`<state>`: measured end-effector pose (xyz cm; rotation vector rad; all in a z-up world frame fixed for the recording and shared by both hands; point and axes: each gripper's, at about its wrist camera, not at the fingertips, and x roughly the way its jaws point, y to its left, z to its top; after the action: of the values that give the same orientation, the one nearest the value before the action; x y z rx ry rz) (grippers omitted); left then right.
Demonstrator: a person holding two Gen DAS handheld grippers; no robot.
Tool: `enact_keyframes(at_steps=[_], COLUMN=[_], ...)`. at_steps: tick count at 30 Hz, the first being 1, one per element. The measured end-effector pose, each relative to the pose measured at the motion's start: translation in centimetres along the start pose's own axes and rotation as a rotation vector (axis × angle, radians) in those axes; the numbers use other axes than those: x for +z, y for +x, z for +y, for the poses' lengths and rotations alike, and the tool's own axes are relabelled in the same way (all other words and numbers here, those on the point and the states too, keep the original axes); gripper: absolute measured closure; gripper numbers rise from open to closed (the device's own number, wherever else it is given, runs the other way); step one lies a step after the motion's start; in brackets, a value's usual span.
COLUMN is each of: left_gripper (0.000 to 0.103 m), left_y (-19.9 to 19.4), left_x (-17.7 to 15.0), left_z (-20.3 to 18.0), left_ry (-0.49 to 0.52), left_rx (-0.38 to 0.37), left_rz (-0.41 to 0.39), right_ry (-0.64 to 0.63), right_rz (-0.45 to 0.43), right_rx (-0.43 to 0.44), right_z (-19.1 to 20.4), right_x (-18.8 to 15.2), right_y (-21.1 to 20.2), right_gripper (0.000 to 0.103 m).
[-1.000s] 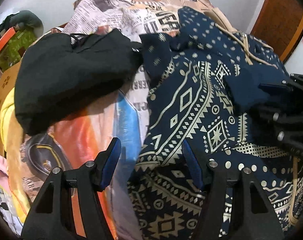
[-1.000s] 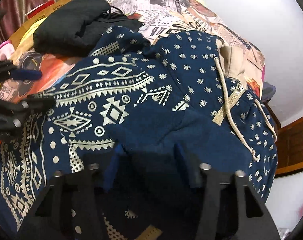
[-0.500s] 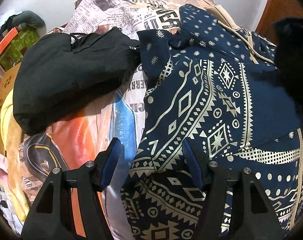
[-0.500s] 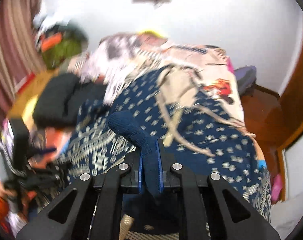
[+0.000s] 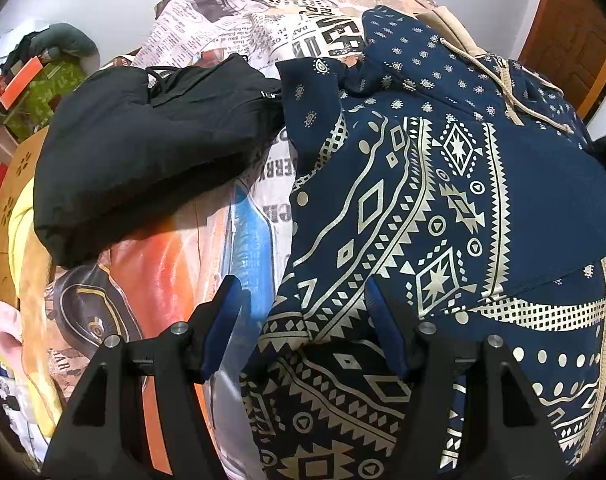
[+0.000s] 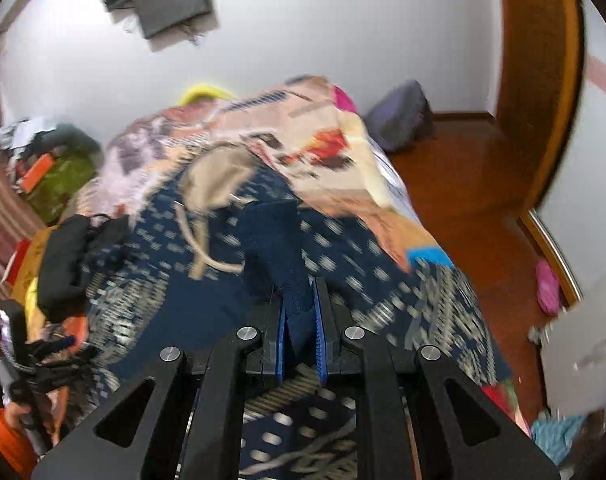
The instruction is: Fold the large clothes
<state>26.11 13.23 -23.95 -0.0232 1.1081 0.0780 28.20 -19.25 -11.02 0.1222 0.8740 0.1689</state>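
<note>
Left wrist view: the left claw [image 5: 299, 320] hangs with its blue-padded fingers [image 5: 223, 320] spread well apart and nothing between the pads. It points down at a bed, over the spot where the left edge of a navy hoodie [image 5: 443, 208] meets the bedspread [image 5: 175, 280]. The hoodie is printed with cream geometric bands and small dots; it lies spread over the right half of the view, its tan-lined hood and cream drawstring [image 5: 507, 92] at the far end near the wall. A plain navy sleeve crosses its chest toward the right edge of the picture. A folded black garment [image 5: 143, 152] lies just beside the hoodie on the left, touching its upper corner. The bedspread beneath both is newspaper print at the far end and orange and blue nearer the camera.

Right wrist view: the picture is blurred. The right claw [image 6: 301, 320] is closed tight, its blue pads [image 6: 281, 340] pinching a fold of plain navy cloth that rises from the hoodie [image 6: 363, 272] below. The hoodie lies along the bed, tan hood lining [image 6: 219, 176] toward the white wall. The black garment [image 6: 67, 256] sits to its left. At the lower left the left claw [image 6: 59, 346] shows, too blurred to read. A wooden floor [image 6: 483, 208] lies right of the bed.
</note>
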Motion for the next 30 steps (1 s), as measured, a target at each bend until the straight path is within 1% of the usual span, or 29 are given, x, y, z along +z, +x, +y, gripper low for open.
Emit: enact_keyframes(at_steps=[5,7,9,12,15,17,18,20,22,24,28,30], left_gripper=[0.039,0.038,0.038,0.038,0.038,0.038,0.038,0.038,0.038,0.038,0.038,0.038], left_y=[0.0,0.0,-0.1,-0.3,-0.8,-1.3,-1.7,-2.8,-4.0,-5.5,-7.5,-8.2], left_x=[0.0,0.0,0.0,0.3,0.8,1.2,1.5,2.4,3.2,4.3,5.8,6.5], left_z=[-0.2,-0.2,-0.4,-0.7,-1.1,-1.3,-1.4,-1.8,-2.3,-3.1,-4.9,-6.0], left_ry=[0.002,0.005,0.011,0.033,0.051,0.052,0.052,0.057,0.061,0.066,0.069,0.074], left_rx=[0.013,0.022,0.032,0.052,0.075,0.068,0.066,0.061,0.051,0.033,-0.011,-0.041], left_rz=[0.000,0.000,0.001,0.004,0.004,-0.005,-0.014,-0.047,-0.083,-0.126,-0.189,-0.216], right_ry=[0.086,0.106,0.110,0.094,0.081,0.085,0.089,0.102,0.102,0.113,0.191,0.235], right_rz=[0.085,0.116,0.139,0.166,0.188,0.187,0.181,0.147,0.123,0.093,0.058,0.059], right_rx=[-0.023,-0.006,0.006,0.021,0.034,0.053,0.056,0.052,0.045,0.024,-0.016,-0.025], right_z=[-3.7,-4.7,-5.2,-5.5,-5.9,-6.6,-6.8,-7.7,-8.3,-9.4,-12.3,-13.5], right_x=[-2.3,-3.0,-3.6,-4.0,-4.0,-3.9,-3.9,-3.6,-3.2,-2.7,-2.1,-2.2], right_y=[1.4,1.4,1.4,1.1,0.4,-0.4,-0.7,-2.0,-2.9,-4.0,-4.9,-4.7], right_gripper=[0.092,0.092,0.092,0.089,0.084,0.074,0.071,0.062,0.059,0.058,0.052,0.052])
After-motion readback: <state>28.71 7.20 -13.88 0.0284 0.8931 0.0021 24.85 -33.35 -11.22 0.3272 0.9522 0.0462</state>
